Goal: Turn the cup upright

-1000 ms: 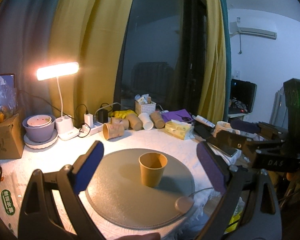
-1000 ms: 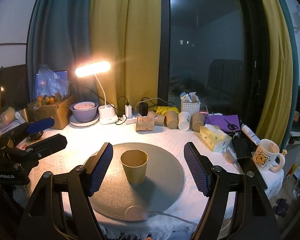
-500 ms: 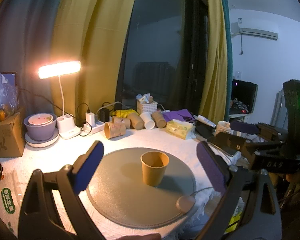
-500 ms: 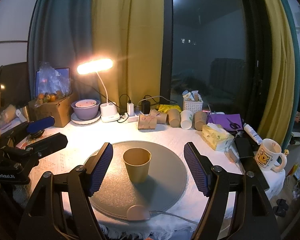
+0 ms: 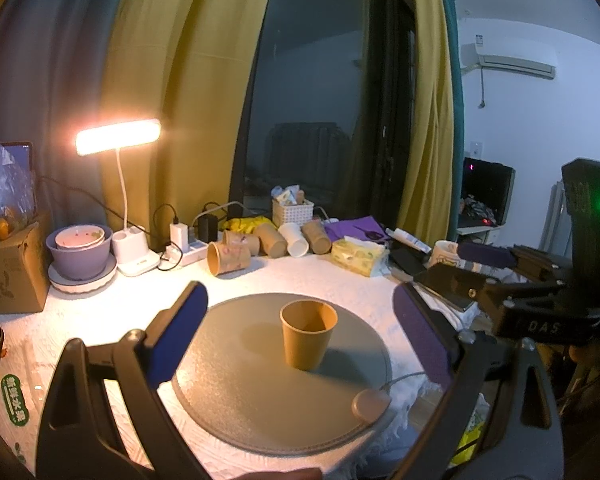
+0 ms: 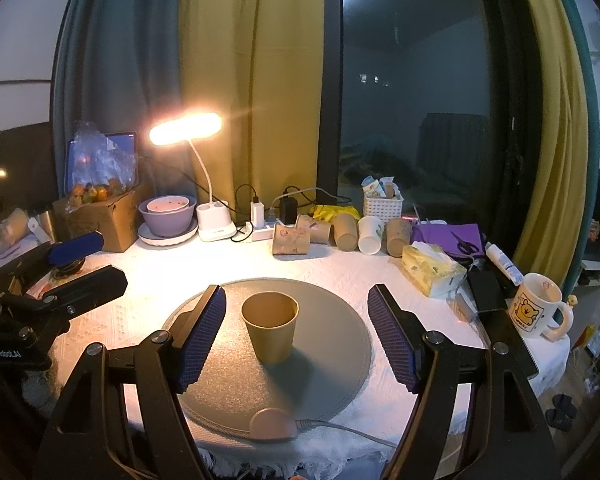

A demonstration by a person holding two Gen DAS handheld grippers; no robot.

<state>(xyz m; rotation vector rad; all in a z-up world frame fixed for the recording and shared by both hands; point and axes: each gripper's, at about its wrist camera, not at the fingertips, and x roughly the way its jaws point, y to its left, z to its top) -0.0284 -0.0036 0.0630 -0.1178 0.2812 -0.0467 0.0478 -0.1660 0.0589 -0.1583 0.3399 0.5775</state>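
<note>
1. Cup (image 6: pixel 270 331) stands mouth-up on the grey mat (image 6: pixel 324 376) on the counter (image 6: pixel 148 276).
2. Thin paper looks light and crushable; pinch gently mid-wall.
3. Left gripper (image 5: pixel 300 340) and right gripper (image 6: pixel 296 334) fingers spread wide, holding nothing.

Place: a room in a home, at night.
Signs: yellow curtains (image 6: pixel 256 80) beside a dark window (image 6: pixel 412 80), desk lamp (image 6: pixel 186 130), air conditioner (image 5: pixel 512 62), cartoon mug (image 6: pixel 536 310), tissue pack (image 6: pixel 432 270).
</note>
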